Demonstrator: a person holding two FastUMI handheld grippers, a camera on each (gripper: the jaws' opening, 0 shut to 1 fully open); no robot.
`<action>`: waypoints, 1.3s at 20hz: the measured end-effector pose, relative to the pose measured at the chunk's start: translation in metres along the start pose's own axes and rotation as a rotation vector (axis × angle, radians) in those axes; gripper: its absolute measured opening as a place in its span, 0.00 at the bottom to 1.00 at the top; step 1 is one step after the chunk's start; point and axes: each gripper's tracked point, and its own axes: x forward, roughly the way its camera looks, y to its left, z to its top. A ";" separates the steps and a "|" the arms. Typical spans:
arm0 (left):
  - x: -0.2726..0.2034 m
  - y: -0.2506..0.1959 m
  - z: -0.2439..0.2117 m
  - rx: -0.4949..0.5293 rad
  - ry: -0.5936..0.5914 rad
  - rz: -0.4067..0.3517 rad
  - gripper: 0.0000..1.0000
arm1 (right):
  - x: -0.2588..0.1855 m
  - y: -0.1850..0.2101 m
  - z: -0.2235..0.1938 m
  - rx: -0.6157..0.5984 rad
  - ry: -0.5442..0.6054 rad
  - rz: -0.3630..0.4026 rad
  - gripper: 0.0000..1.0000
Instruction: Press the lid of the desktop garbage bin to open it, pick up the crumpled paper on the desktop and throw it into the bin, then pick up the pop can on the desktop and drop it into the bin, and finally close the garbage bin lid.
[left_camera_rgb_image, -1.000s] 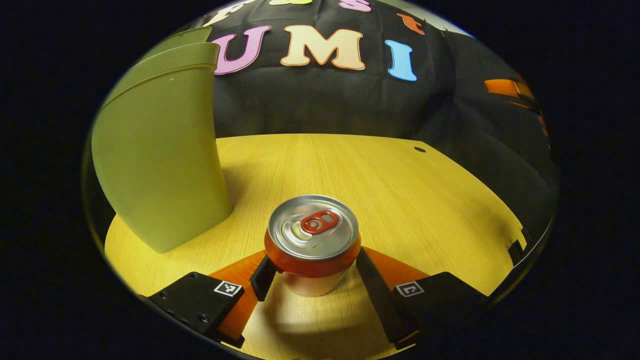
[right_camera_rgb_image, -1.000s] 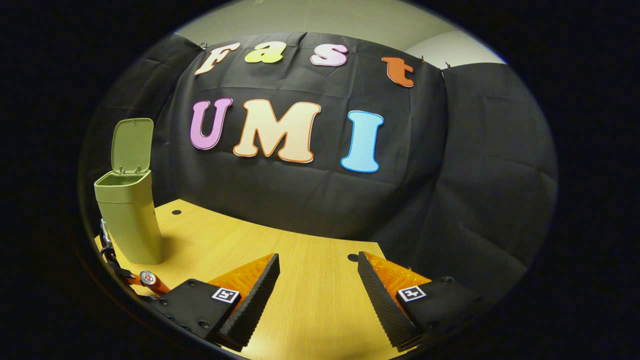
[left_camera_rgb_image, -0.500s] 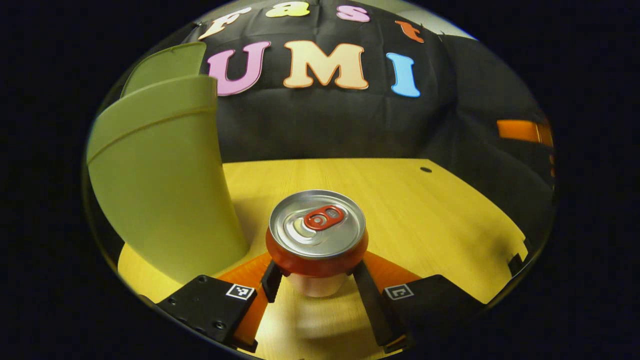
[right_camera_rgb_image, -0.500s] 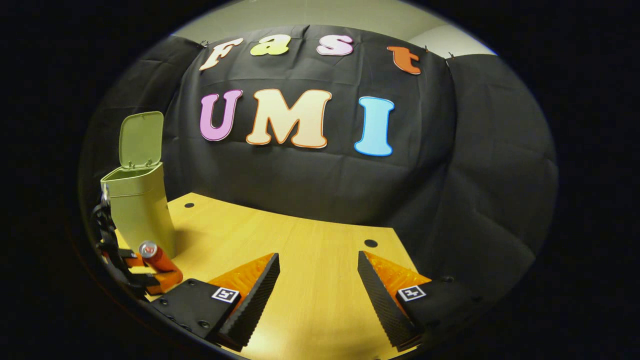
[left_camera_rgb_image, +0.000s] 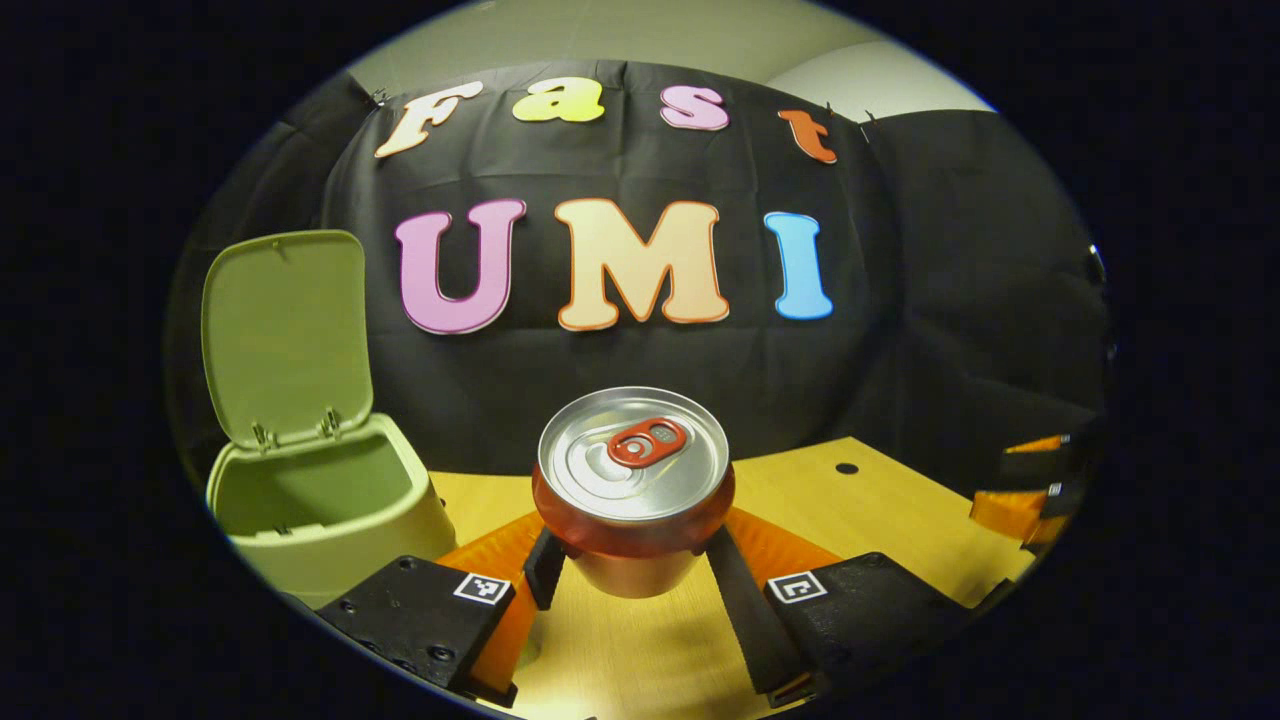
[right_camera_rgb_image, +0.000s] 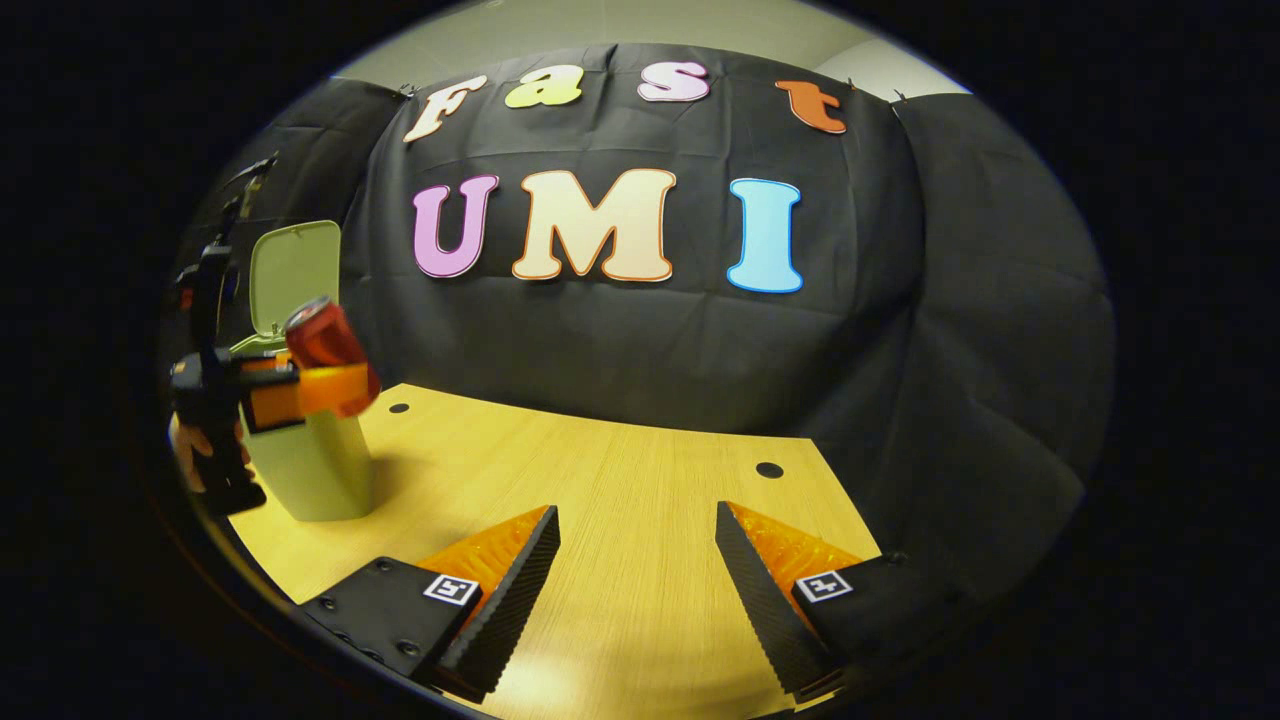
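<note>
Your left tongs (left_camera_rgb_image: 630, 575) are clamped on the pop can (left_camera_rgb_image: 633, 480), both fingers pressing its sides — it hangs upright, clear of the desk (left_camera_rgb_image: 900, 520). The garbage bin (left_camera_rgb_image: 330, 515) stands to the can's left, its lid (left_camera_rgb_image: 285, 335) tipped up and open. In the right gripper view the can (right_camera_rgb_image: 325, 345) sits level with the bin's rim, just beside it. Your right tongs (right_camera_rgb_image: 637, 560) are spread apart over the desk — nothing between them.
</note>
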 end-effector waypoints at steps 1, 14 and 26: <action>0.001 0.007 0.015 -0.012 -0.024 0.021 0.78 | 0.000 0.003 -0.003 0.000 0.004 0.006 0.99; -0.022 0.173 0.088 -0.044 -0.167 0.383 0.78 | 0.018 0.013 -0.020 -0.043 0.057 0.036 0.99; -0.075 0.240 0.085 -0.012 -0.179 0.569 0.96 | 0.026 0.042 -0.019 -0.101 0.061 0.070 0.99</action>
